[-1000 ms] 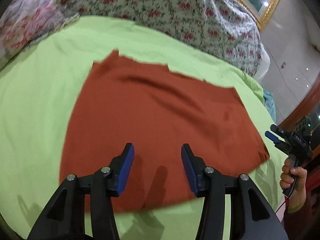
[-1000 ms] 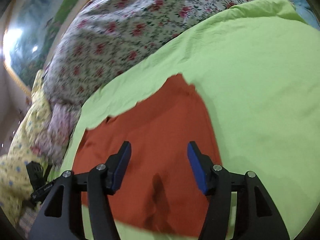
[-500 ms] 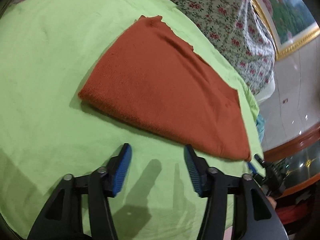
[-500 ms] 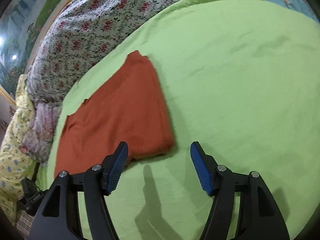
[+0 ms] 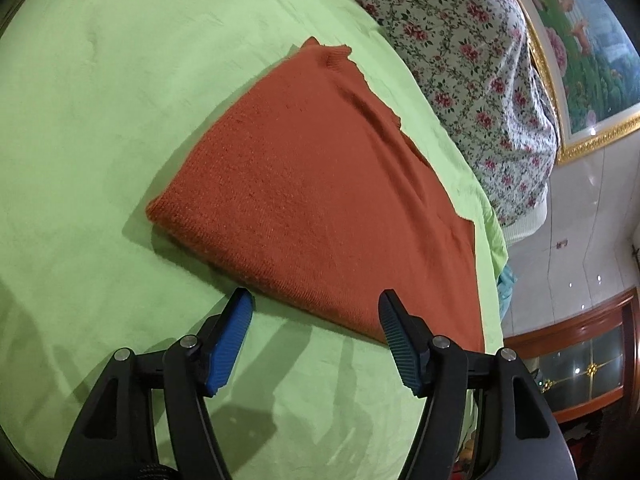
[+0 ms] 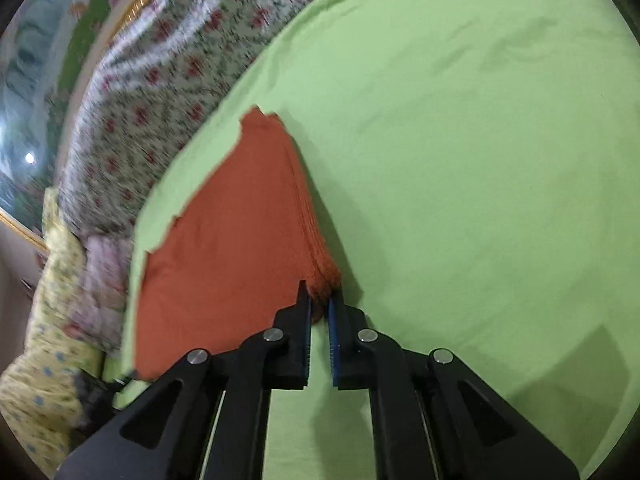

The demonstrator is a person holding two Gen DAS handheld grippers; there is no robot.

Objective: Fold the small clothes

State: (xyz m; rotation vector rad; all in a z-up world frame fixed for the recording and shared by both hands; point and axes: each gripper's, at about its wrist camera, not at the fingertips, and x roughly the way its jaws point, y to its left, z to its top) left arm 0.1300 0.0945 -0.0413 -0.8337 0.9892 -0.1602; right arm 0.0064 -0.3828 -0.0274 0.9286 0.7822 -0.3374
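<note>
A rust-orange knitted garment (image 5: 320, 200) lies folded flat on the light green sheet (image 5: 100, 120). My left gripper (image 5: 316, 300) is open, its blue-padded fingers straddling the garment's near folded edge, just above the sheet. In the right wrist view the same garment (image 6: 232, 240) stretches away to the left. My right gripper (image 6: 320, 300) is shut on the garment's near right corner, with the knit bunched between the pads.
A floral quilt (image 5: 460, 40) is heaped along the far side of the bed, also in the right wrist view (image 6: 160, 60). A yellow patterned pillow (image 6: 44, 320) lies at the left. A gold-framed picture (image 5: 580, 40) and tiled floor (image 5: 580, 220) lie beyond the bed's right edge.
Both grippers drew back from over the garment to its near edge. My right gripper came down onto the near right corner and closed on it. My left gripper stayed open.
</note>
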